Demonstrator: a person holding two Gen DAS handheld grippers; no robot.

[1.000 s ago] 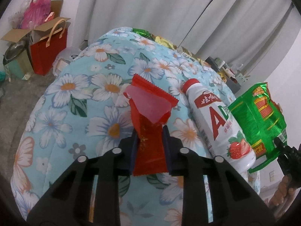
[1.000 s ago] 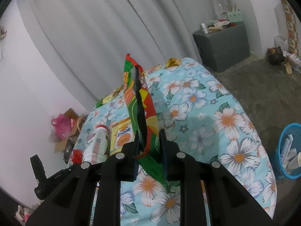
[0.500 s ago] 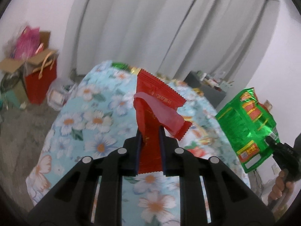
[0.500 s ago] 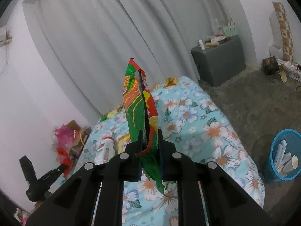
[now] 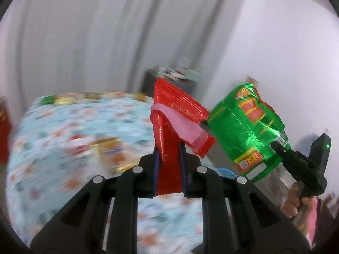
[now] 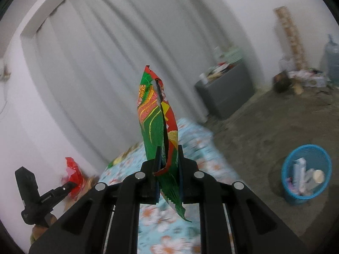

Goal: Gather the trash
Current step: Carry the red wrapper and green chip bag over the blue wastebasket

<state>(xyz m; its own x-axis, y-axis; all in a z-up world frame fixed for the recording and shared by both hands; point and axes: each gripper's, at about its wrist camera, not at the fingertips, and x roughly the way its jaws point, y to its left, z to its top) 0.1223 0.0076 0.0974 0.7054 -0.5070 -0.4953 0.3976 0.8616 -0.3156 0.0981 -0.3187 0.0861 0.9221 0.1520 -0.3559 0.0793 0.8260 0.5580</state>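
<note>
Wrappers are both lifted off the flowered bed (image 6: 169, 222): left gripper (image 5: 169, 154) clamps a red wrapper (image 5: 169, 127), right gripper (image 6: 168, 158) clamps a green bag (image 6: 156, 122), and dropping them into the blue basket (image 6: 305, 196) at four o'clock in the right wrist view remains

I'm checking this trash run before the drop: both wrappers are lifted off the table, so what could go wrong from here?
1. The red wrapper is pinched only near its lower end and flops over; it might slip.
2. The green snack bag stands tall and could swing.
3. The blue basket sits on the floor, already partly filled, so a drop could miss.
</note>
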